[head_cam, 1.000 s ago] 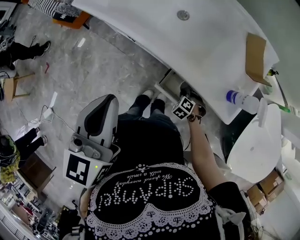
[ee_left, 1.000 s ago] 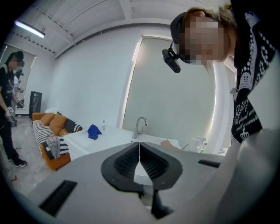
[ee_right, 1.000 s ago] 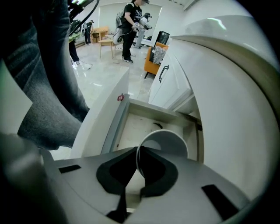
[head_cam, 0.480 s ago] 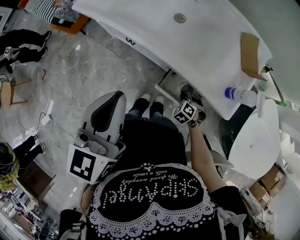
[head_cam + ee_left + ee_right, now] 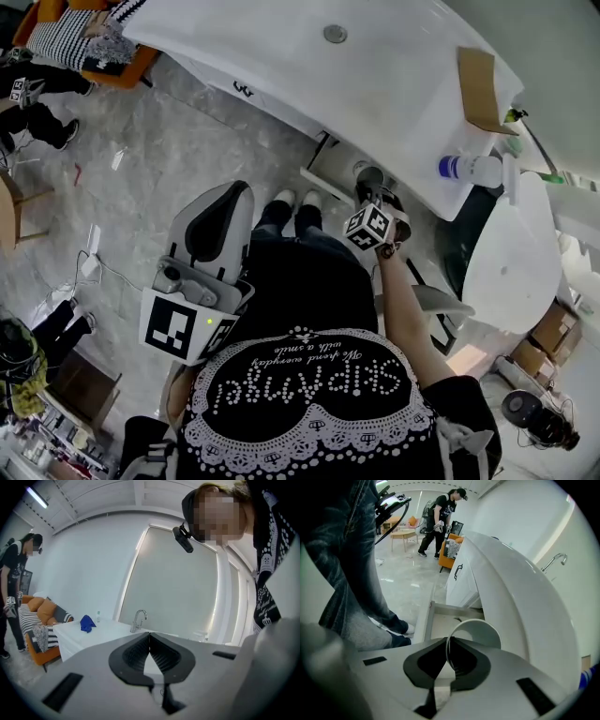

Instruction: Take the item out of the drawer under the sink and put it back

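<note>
Right gripper (image 5: 447, 641) jaws clenched on rim of white cup (image 5: 482, 632), cup just above open drawer (image 5: 423, 620) under sink counter (image 5: 520, 597). Left gripper (image 5: 149, 637) jaws pressed together, nothing between, aimed toward faucet (image 5: 138, 619). 1 bystander (image 5: 440, 520) far left.

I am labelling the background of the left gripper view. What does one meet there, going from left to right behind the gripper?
standing person → orange sofa → blue cloth → small bottle → faucet
</note>
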A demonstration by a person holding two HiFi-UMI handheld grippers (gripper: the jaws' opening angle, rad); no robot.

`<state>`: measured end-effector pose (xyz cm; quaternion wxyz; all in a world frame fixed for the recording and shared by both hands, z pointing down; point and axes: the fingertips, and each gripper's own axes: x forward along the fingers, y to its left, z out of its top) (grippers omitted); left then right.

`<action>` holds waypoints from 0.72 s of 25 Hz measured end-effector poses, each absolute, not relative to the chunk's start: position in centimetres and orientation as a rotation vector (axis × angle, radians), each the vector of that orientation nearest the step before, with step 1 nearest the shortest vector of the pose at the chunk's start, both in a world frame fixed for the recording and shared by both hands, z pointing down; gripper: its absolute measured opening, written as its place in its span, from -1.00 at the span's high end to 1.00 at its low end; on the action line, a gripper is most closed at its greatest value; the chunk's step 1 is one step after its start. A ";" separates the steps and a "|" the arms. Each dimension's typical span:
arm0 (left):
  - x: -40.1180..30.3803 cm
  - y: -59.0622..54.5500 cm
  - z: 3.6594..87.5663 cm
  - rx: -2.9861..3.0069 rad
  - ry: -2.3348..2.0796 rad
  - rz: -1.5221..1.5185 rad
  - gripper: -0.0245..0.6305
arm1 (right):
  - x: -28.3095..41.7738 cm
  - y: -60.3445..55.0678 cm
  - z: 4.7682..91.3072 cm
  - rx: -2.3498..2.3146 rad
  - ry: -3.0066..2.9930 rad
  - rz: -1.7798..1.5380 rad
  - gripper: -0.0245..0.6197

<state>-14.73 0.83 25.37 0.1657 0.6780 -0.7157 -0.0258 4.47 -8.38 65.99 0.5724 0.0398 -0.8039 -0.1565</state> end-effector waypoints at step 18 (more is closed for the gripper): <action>-11.9 0.0 26.3 2.195 -1.753 -0.103 0.91 | 5.2 -5.7 59.3 0.321 -1.982 -0.286 0.85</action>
